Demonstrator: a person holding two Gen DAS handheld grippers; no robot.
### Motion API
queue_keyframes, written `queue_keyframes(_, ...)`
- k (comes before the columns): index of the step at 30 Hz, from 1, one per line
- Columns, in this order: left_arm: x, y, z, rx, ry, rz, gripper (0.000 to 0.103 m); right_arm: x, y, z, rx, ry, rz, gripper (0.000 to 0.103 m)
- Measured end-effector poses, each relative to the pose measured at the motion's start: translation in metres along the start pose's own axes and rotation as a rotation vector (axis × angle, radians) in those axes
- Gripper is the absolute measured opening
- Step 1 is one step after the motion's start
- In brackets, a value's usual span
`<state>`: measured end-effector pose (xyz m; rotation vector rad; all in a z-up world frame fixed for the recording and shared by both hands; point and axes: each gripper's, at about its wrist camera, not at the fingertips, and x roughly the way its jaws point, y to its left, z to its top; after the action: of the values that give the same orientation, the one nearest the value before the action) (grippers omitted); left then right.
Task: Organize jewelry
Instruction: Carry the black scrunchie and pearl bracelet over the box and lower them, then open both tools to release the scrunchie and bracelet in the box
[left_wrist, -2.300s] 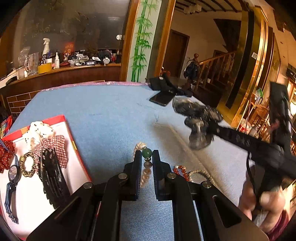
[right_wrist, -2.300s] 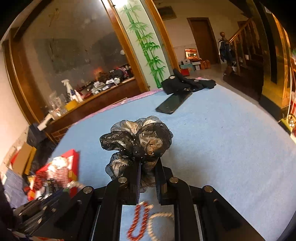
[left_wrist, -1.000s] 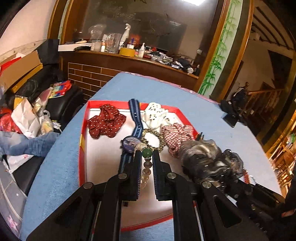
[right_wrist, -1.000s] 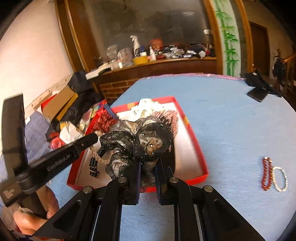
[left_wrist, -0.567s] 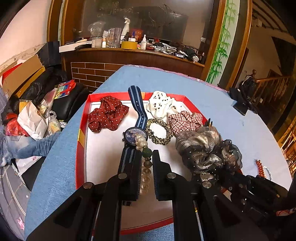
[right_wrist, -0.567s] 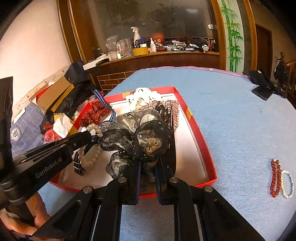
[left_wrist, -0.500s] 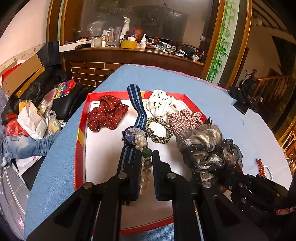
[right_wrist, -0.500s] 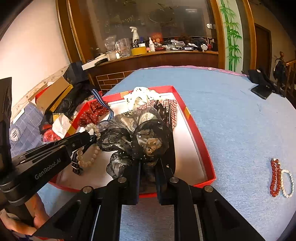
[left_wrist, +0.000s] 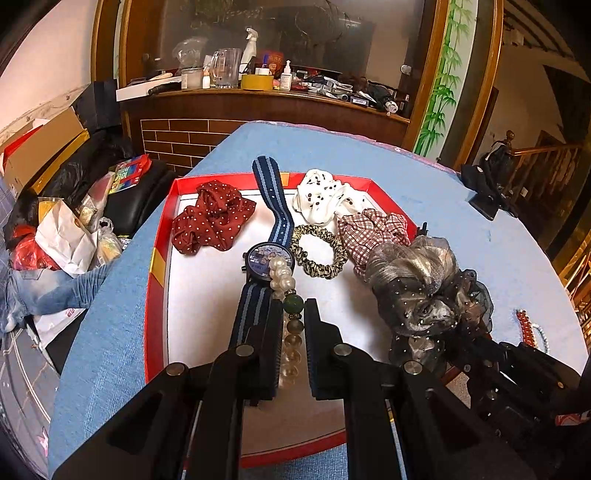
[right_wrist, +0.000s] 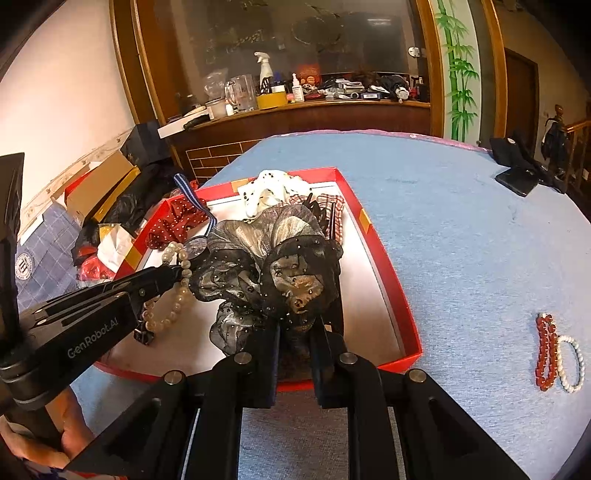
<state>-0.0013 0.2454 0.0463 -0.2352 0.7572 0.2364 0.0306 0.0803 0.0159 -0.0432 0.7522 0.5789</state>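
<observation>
Left claw (left_wrist: 293, 321) is gripping a pearl bead bracelet (left_wrist: 286, 295) with one green bead, its loop dangling above the red tray (left_wrist: 157, 258), just over the blue striped watch (left_wrist: 267, 254).

Right claw (right_wrist: 295, 332) is clamping a black-and-silver organza scrunchie (right_wrist: 273, 262), holding it above the tray's 3 o'clock side, over a black hair comb (right_wrist: 332, 229) lying there.

Already lying in the tray: red polka-dot scrunchie (left_wrist: 212, 221) at 11 o'clock, white dotted scrunchie (left_wrist: 327, 197) at 1 o'clock, red plaid scrunchie (left_wrist: 373, 232) at 2 o'clock, leopard-print hair tie (left_wrist: 319, 251) near centre.

A red bead bracelet (right_wrist: 545, 350) and a white bead bracelet (right_wrist: 570, 363) are waiting, touching each other, on the blue worktop (right_wrist: 461, 240), well apart from the tray at 3 o'clock.

Handling judgement: the pearl strand is looking light and limp but slick, and likely elastic-strung, so pinching across two or three beads is suiting it better than pinching one. The scrunchie is soft, airy and springy; taking it at the gathered core, not the frill, is keeping it from slipping free. Both should be tolerating a short drop.
</observation>
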Motion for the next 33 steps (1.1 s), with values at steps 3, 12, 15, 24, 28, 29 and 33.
queue_keyframes(3,0.000,0.000,0.000,-0.003,0.000,0.001,0.011,0.000,0.001,0.000,-0.011,-0.003,-0.015,0.017)
queue_keyframes(12,-0.005,0.004,-0.001,-0.013,-0.022,-0.016,0.024,-0.009,0.004,0.000,-0.026,-0.028,-0.020,0.033)
queue_keyframes(15,-0.013,0.005,0.001,-0.019,-0.065,-0.011,0.043,-0.018,0.003,0.002,-0.022,-0.043,-0.015,0.041)
queue_keyframes(24,-0.074,0.002,0.001,-0.040,-0.264,0.028,0.055,-0.088,-0.009,-0.007,0.040,-0.116,-0.001,0.059)
queue_keyframes(28,-0.132,-0.010,-0.019,-0.017,-0.389,0.061,0.091,-0.141,-0.010,-0.023,0.036,-0.187,-0.049,0.073)
queue_keyframes(29,-0.149,-0.015,-0.025,0.001,-0.412,0.067,0.094,-0.155,-0.010,-0.028,0.043,-0.209,-0.055,0.079)
queue_keyframes(33,-0.200,-0.032,-0.046,0.063,-0.453,0.084,0.103,-0.198,-0.009,-0.047,0.099,-0.265,-0.102,0.091)
